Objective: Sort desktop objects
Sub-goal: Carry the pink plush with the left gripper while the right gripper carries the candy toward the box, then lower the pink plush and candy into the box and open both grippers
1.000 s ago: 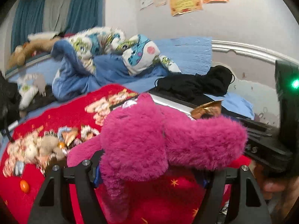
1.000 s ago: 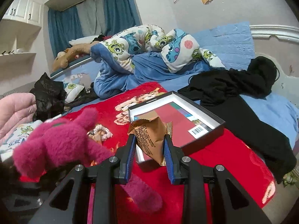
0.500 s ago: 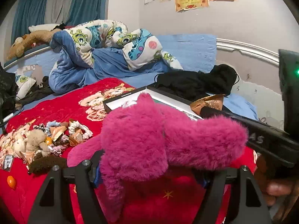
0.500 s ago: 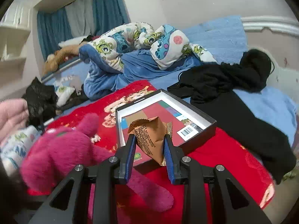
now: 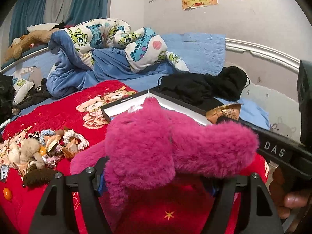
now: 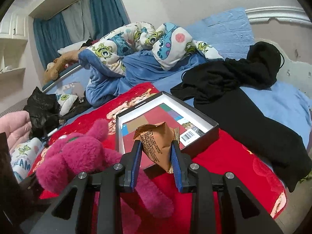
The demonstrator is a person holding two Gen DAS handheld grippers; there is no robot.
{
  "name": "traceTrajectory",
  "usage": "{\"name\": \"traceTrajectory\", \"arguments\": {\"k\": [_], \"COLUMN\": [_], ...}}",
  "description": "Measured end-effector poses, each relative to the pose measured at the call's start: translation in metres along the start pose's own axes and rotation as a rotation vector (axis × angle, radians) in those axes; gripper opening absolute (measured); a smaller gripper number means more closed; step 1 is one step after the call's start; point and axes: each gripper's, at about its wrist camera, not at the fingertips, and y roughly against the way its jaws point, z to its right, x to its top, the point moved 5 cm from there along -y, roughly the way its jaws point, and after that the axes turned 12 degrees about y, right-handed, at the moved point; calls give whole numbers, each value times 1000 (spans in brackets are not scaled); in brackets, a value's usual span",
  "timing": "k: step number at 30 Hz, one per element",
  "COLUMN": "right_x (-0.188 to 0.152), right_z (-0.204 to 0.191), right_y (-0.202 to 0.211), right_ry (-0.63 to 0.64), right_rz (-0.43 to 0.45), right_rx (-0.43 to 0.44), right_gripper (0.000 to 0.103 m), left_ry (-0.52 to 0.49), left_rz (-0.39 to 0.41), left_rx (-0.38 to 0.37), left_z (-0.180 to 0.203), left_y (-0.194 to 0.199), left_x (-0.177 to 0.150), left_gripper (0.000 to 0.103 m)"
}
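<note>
Nearest in the right wrist view, the right gripper (image 6: 156, 152) has its blue-padded jaws pinching a brown snack packet (image 6: 156, 146). The packet stands roughly upright between the pads, its long axis running up and down, its crimped gold edge against the right pad. Directly beyond and below it lies the open black box (image 6: 212, 124), a shallow tray with white inner walls and a red printed card with a barcode on its floor. The packet hangs over the box's near edge, so the release point lies just ahead of these jaws and slightly down; a short forward reach looks enough.

To the left, the left gripper (image 5: 156, 183) clamps a magenta plush toy (image 5: 165, 146), whose body bulges up over the jaws and whose long axis runs left to right across them. In its own view the box (image 5: 120, 109) sits just behind the plush, mostly hidden by it. Of the two, the right gripper seems nearer to the box opening and better lined up.

Farther left on the red blanket (image 5: 48, 115) lies a heap of small items (image 5: 44, 146), hair ties and fluffy bits. Beyond are black clothing (image 6: 234, 81) and a cartoon quilt (image 6: 136, 42).
</note>
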Motion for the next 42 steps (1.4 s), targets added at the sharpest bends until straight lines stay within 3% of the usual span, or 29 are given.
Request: {"name": "traceTrajectory", "arguments": {"k": [15, 24, 31, 42], "right_x": [21, 29, 35, 20], "right_z": [1, 26, 32, 25], "right_y": [-43, -63, -76, -114], "right_ry": [38, 2, -9, 22], "right_rz": [-9, -5, -3, -113], "right_rx": [-13, -45, -21, 2], "right_gripper": [29, 29, 29, 28], "left_ry": [-61, -44, -56, -56], "left_rz": [0, 28, 50, -76], "left_rx": [1, -9, -21, -20], "left_z": [-3, -3, 5, -9], "left_y": [-52, -96, -129, -206], "left_x": [26, 76, 116, 91], "left_gripper": [76, 76, 76, 76]}}
